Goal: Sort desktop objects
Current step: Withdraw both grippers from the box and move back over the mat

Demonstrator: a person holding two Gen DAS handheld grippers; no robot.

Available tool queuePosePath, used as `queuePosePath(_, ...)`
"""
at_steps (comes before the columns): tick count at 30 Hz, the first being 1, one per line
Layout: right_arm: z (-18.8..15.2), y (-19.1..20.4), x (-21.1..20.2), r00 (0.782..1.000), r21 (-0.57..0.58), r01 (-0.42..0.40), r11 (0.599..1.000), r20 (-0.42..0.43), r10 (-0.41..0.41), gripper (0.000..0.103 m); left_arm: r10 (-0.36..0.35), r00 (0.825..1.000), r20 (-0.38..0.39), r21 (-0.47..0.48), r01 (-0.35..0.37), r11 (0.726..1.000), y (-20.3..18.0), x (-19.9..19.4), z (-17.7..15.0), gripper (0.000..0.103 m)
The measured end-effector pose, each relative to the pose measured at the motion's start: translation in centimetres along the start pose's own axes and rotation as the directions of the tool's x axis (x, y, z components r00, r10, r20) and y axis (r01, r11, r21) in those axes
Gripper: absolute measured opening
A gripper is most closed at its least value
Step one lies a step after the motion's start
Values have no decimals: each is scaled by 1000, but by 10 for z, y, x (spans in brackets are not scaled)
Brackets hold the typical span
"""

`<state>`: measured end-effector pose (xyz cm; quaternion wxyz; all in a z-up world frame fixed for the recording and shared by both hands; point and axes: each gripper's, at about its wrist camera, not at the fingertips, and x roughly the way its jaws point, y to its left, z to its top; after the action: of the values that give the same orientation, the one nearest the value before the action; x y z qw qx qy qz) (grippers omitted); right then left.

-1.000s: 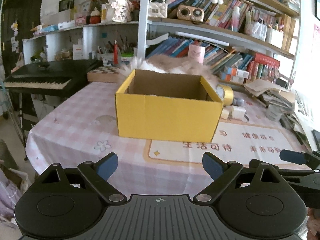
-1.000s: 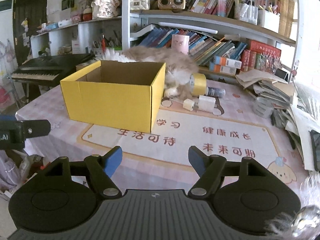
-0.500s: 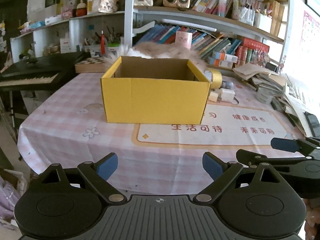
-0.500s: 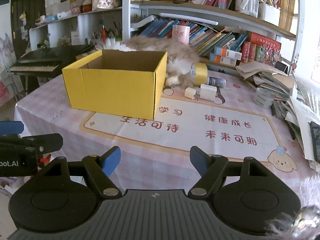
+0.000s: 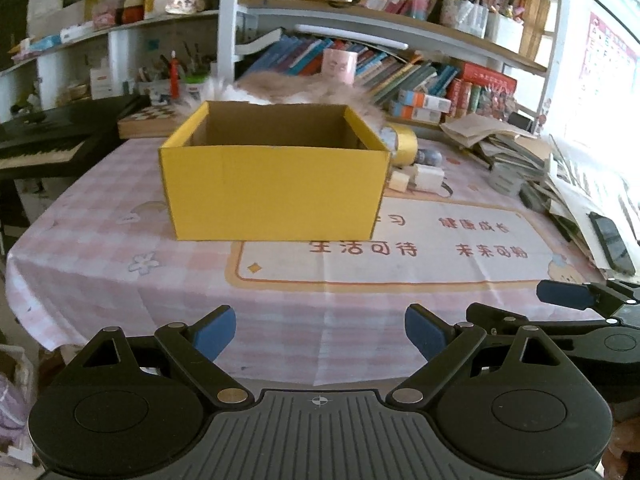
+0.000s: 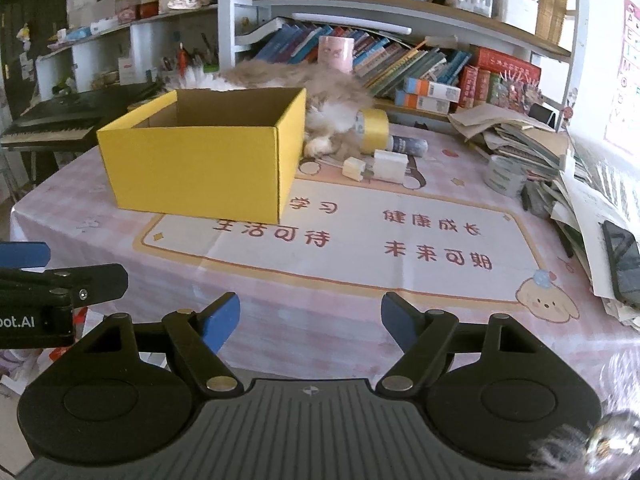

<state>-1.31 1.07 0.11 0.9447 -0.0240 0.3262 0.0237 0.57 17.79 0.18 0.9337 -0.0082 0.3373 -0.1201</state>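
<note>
both the left gripper (image 5: pixel 320 330) and right gripper (image 6: pixel 310 318) are held spread and empty short of the table edge, since the yellow cardboard box (image 6: pixel 204 160) is kept open-topped beside the tape roll (image 6: pixel 373 128) for loading.

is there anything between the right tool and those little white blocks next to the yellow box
Nothing visible does. From the right tool, only bare printed table mat leads to the small white blocks; the yellow cardboard box sits off to their left.

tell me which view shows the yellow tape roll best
The right wrist view: the yellow tape roll shows whole, lying on its side beside the box's far right corner. In the left wrist view the yellow box hides part of it, leaving only one side.
</note>
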Motion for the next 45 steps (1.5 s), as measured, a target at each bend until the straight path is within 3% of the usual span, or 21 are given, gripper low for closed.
queuePosePath(27,6,-118,41,988,80,104,991,-125,-93,76,-116,985,-123,88,128,988,-106,87,30,94)
queuePosePath(45,29,-195,92,990,83,25,996,-144,-13,76,-21,992,-121,74,30,997,-161,140,66,94)
